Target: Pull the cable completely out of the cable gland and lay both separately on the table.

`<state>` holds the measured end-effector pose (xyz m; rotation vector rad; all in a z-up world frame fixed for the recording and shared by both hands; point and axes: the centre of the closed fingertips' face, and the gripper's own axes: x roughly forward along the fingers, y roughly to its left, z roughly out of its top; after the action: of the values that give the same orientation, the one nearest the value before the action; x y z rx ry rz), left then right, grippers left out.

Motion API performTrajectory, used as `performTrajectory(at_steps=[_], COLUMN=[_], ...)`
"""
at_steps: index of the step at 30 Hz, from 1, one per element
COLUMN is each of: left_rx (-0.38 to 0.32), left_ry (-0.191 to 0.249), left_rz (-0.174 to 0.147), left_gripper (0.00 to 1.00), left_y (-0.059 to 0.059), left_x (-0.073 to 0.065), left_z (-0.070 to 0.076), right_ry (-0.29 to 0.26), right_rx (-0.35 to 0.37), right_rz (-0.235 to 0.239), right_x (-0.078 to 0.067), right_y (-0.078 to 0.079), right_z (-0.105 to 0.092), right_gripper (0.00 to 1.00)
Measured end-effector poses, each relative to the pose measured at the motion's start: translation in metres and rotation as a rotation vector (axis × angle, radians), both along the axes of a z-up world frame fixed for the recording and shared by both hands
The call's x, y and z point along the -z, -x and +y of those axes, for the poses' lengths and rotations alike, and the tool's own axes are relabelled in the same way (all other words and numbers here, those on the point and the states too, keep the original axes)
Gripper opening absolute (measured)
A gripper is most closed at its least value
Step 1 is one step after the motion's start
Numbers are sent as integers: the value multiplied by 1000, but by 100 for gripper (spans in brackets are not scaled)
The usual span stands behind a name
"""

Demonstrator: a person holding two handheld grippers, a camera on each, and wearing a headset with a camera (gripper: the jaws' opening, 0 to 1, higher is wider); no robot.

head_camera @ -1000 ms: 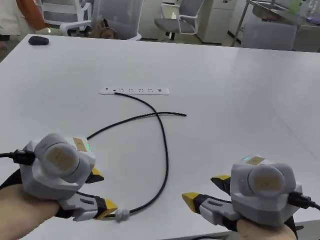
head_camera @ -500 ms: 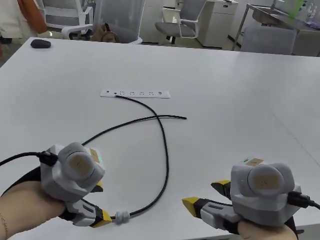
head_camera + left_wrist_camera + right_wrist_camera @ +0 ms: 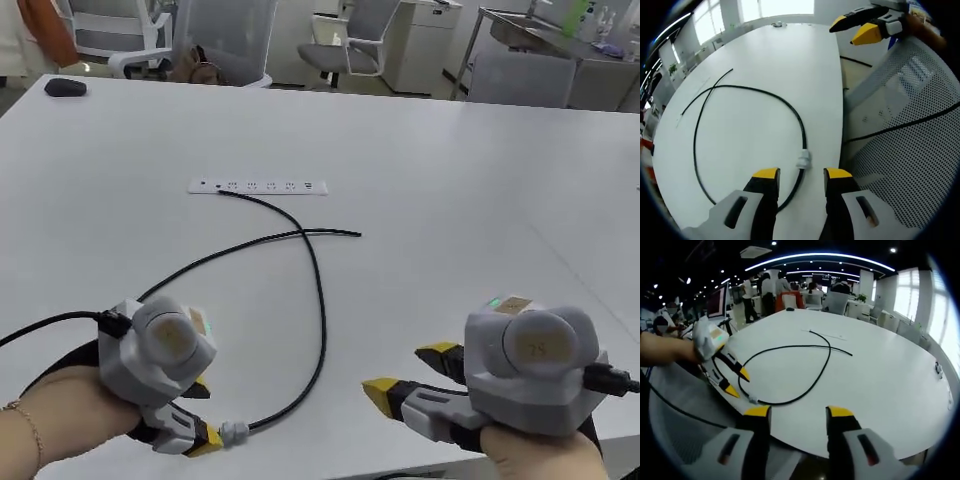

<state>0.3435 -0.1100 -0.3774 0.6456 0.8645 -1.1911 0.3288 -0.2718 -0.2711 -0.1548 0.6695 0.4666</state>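
Note:
A long black cable [image 3: 318, 290] loops across the white table, crossing itself near the middle. Its near end carries a small white cable gland [image 3: 233, 432], also seen as the gland [image 3: 803, 159] and gland [image 3: 753, 400]. My left gripper [image 3: 198, 415] is open at the table's near edge, its yellow tips right beside the gland; in its own view the left gripper [image 3: 800, 174] has the gland just ahead of the gap. My right gripper [image 3: 408, 372] is open, empty, and well to the right of the cable; its own view shows the right gripper [image 3: 798, 411].
A white power strip [image 3: 258, 186] lies flat beyond the cable loop. A dark computer mouse [image 3: 64, 87] sits at the far left corner. Office chairs [image 3: 345, 50] stand behind the table. A mesh chair back [image 3: 905, 120] is close to the table's near edge.
My left gripper has dropped lower and closer to the table's near edge, its tips now right at the gland. The right gripper has barely moved. The head camera shifted slightly.

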Motion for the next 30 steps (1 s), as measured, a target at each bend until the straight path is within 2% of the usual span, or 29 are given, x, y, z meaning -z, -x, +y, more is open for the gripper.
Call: performTrajectory(at_steps=[2, 3, 4, 6, 10, 17, 20, 27, 29, 30], left_rx=[23, 30, 28, 15, -9, -6, -12, 9, 41, 36], left_ry=[5, 19, 19, 19, 24, 13, 19, -12, -40, -27], left_rz=[10, 29, 35, 35, 46, 4, 10, 10, 16, 11], left_gripper=[38, 36, 33, 26, 26, 22, 21, 18, 11, 11], left_y=[5, 8, 9, 7, 7, 3, 3, 6, 10, 9], left_x=[5, 9, 11, 16, 23, 28, 30, 39, 41, 41], left_z=[-6, -11, -12, -13, -13, -10, -12, -10, -6, -8], right_ry=[-4, -8, -9, -4, -10, -5, -6, 5, 4, 5], right_rx=[-7, -13, -17, -18, -18, -39, -40, -61, -61, -63], right_rz=[1, 8, 12, 14, 20, 30, 28, 33, 35, 39], right_x=[0, 0, 1, 2, 6, 8, 8, 9, 9, 10], right_y=[0, 1, 2, 3, 6, 9, 7, 4, 4, 4], right_z=[0, 1, 1, 1, 2, 8, 9, 13, 13, 14], right_gripper=[44, 43, 42, 42, 42, 42, 42, 41, 41, 41])
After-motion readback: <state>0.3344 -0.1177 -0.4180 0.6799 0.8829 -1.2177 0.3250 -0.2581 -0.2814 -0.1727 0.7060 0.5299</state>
